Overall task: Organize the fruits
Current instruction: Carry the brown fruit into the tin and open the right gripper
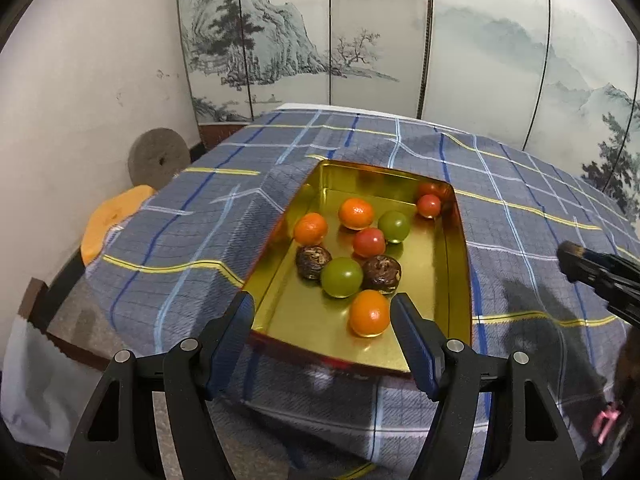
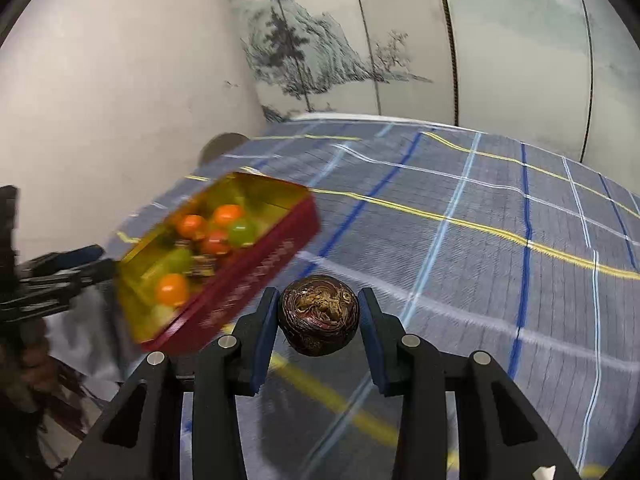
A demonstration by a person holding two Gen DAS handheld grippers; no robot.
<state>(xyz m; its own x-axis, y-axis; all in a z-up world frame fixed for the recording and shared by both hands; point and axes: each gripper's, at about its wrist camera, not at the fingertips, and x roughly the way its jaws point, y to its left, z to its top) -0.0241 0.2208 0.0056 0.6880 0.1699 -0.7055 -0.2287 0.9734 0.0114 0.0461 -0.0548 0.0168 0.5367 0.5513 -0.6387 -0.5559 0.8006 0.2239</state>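
Note:
A gold tin (image 1: 456, 280) with red outer walls (image 2: 248, 292) lies on the plaid cloth. It holds several fruits: oranges (image 1: 369, 314), green ones (image 1: 341, 277), red ones (image 1: 369, 242) and two dark brown ones (image 1: 382, 274). My left gripper (image 1: 324, 308) is open and hangs over the tin's near end, with nothing pressed between its pads. Over the cloth to the right of the tin, my right gripper (image 2: 319, 312) is shut on another dark brown fruit (image 2: 319, 314), held clear of the cloth. The right gripper (image 1: 570, 260) also shows at the right edge of the left wrist view.
The blue plaid cloth (image 2: 480, 240) covers the whole table. A painted folding screen (image 1: 360, 40) stands behind it. Left of the table are a round stone disc (image 1: 158, 156) and an orange stool (image 1: 108, 220). A person's hand (image 2: 28, 364) holds the left gripper.

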